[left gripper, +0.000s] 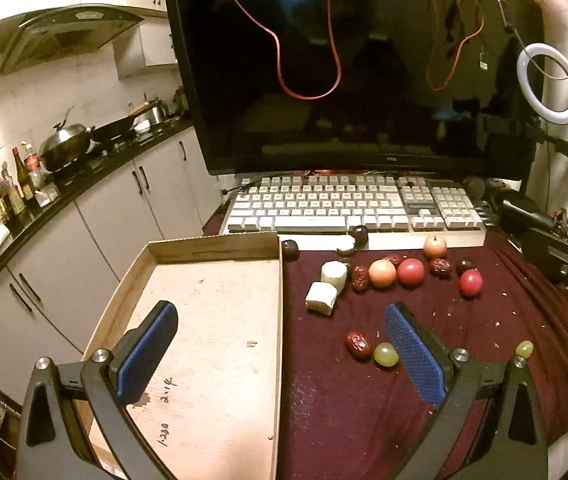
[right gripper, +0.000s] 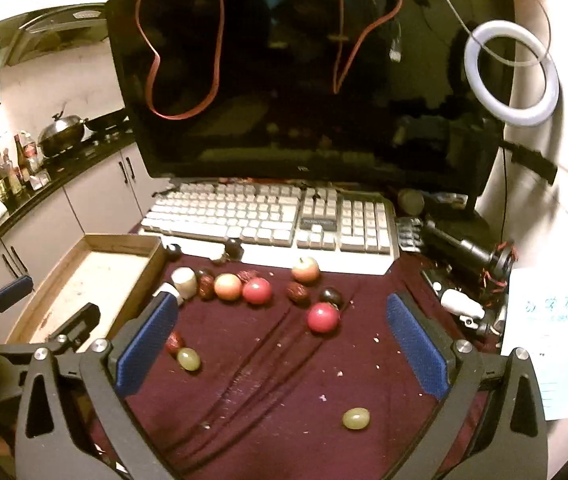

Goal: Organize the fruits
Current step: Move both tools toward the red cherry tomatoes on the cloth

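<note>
Two grippers up front, both spread wide and carrying nothing: the left gripper [left gripper: 280,344] hangs over the edge where the wooden tray [left gripper: 212,248] meets the maroon cloth [left gripper: 364,420], the right gripper [right gripper: 282,336] over open cloth. Nearest the right one, a lone green grape [right gripper: 356,418] sits by itself, light, round and slick, so I'd judge it wants a soft pinch square across its middle or it'll squirt out or burst. A second grape [left gripper: 385,355] lies just beside the left gripper's blue pad, touching a wrinkled red date [left gripper: 358,345]; the date looks leathery and grippy, the easier take, best held across its short side. Further on, two white chunks [left gripper: 321,298] lie just beside the tray wall, probably soft, bruisable. Then the cluster: an orange-pink fruit [left gripper: 382,273] touching a red round fruit [left gripper: 410,272], dates either side, another red one [left gripper: 471,282] apart to the right, all likely to roll. Dark fruits [left gripper: 360,235] sit against the keyboard [left gripper: 348,204] at the back. Tray holds no fruit yet, by the look of it.
</note>
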Demonstrator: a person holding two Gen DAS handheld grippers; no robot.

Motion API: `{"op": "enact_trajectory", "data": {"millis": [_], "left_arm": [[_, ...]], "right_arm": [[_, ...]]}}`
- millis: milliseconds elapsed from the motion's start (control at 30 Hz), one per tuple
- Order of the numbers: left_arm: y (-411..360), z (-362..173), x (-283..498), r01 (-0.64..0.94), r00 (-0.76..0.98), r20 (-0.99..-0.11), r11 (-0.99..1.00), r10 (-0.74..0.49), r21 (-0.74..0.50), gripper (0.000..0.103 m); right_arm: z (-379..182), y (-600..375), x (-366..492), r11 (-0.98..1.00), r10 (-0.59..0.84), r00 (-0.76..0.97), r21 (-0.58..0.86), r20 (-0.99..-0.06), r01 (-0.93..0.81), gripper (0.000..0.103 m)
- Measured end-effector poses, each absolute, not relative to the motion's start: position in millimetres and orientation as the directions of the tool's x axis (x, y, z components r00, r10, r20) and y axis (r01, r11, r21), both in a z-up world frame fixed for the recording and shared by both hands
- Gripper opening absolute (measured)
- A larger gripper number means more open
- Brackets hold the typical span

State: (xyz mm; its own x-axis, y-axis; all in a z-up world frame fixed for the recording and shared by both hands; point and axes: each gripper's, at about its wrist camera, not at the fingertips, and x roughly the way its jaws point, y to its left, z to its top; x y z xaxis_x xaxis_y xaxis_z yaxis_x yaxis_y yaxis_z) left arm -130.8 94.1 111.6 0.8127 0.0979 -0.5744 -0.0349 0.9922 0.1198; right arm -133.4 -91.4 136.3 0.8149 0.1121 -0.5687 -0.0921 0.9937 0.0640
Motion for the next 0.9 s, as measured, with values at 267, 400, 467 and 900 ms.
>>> {"op": "enact_trajectory", "data": {"millis": [267, 400, 467, 900], "left_arm": [[98, 102, -125, -0.027, 0.793, -0.604, 0.995, 0.08, 0.097, 0.103], [97, 102, -119, -0.037, 0.795, -0.6, 0.994, 0.091, 0.101, 0.103], [94, 99, -112, -0.033, 0.79, -0.606, 0.994, 0.088, 0.102, 0.103], [66, 70, -63, 0.008, 0.734, -0.673, 0.989, 0.095, 0.149, 0.103]], "right_arm": [[119, -91, -120, 0.997, 0.082, 0.773, 0.056, -0.629, -0.06, 0.103], [113, -96, -114, 0.997, 0.071, 0.764, 0.051, -0.641, -0.05, 0.103], [111, -98, -112, 0.998, 0.059, 0.764, 0.043, -0.642, -0.04, 0.103], [64, -126, -71, 1.0, 0.028, 0.672, 0.027, -0.74, -0.012, 0.103]]}}
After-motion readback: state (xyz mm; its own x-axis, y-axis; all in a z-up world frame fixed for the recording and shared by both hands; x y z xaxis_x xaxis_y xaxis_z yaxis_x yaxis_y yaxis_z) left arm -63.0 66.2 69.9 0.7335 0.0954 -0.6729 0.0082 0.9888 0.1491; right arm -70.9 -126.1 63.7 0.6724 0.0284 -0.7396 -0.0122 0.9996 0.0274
